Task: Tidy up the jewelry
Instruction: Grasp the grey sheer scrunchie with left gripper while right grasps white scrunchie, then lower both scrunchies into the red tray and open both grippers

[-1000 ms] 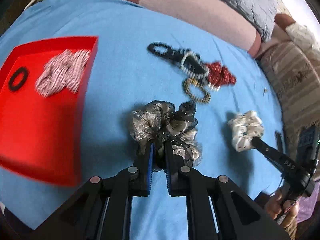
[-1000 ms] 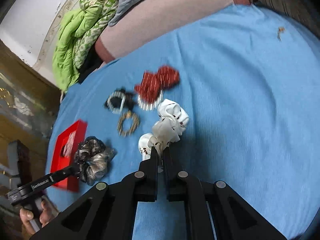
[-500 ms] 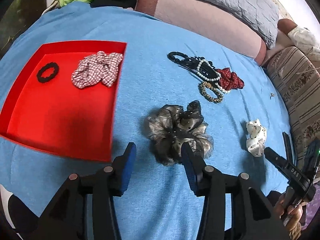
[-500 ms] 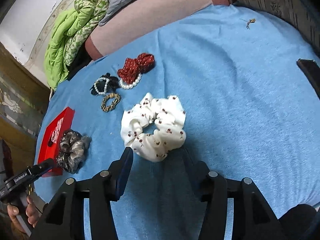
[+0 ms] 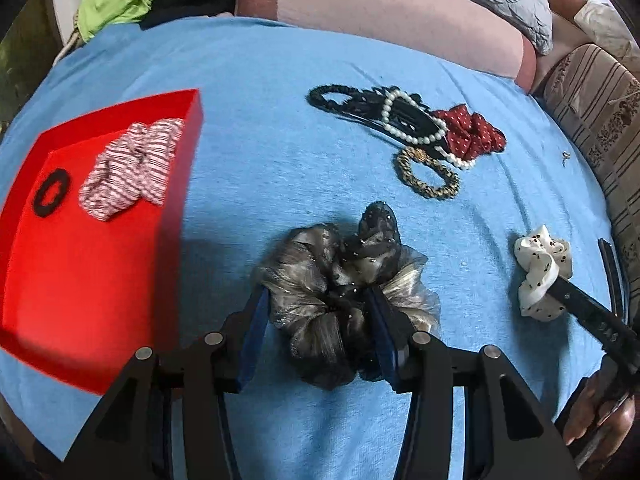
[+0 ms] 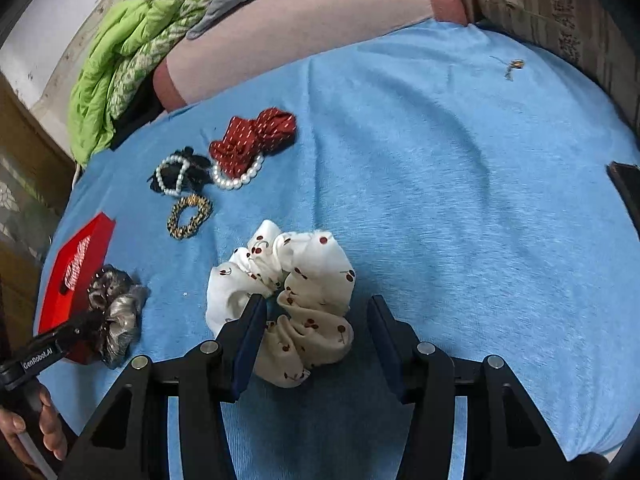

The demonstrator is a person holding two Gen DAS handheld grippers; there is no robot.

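Observation:
A grey-black sheer scrunchie [image 5: 344, 292] lies on the blue cloth between the open fingers of my left gripper [image 5: 316, 312]. A white cherry-print scrunchie [image 6: 288, 300] lies between the open fingers of my right gripper [image 6: 316, 320]. A red tray [image 5: 92, 248] at the left holds a red-white checked scrunchie [image 5: 132, 168] and a small black band [image 5: 50, 194]. Farther back lie a black clip [image 5: 376, 110], a pearl bracelet [image 5: 416, 132], a red dotted scrunchie [image 5: 468, 136] and a gold-black bracelet [image 5: 428, 178].
The blue cloth [image 6: 460, 200] covers a bed. Pink and grey pillows [image 5: 400, 4] and a green blanket [image 6: 120, 60] lie at the far edge. A dark object [image 6: 628, 188] lies at the right edge. A small metal piece [image 6: 514, 66] lies far right.
Both grippers, shut on their scrunchies a second ago, opened and let them drop onto the cloth. Now both have moved closer, with the open fingers around the scrunchies.

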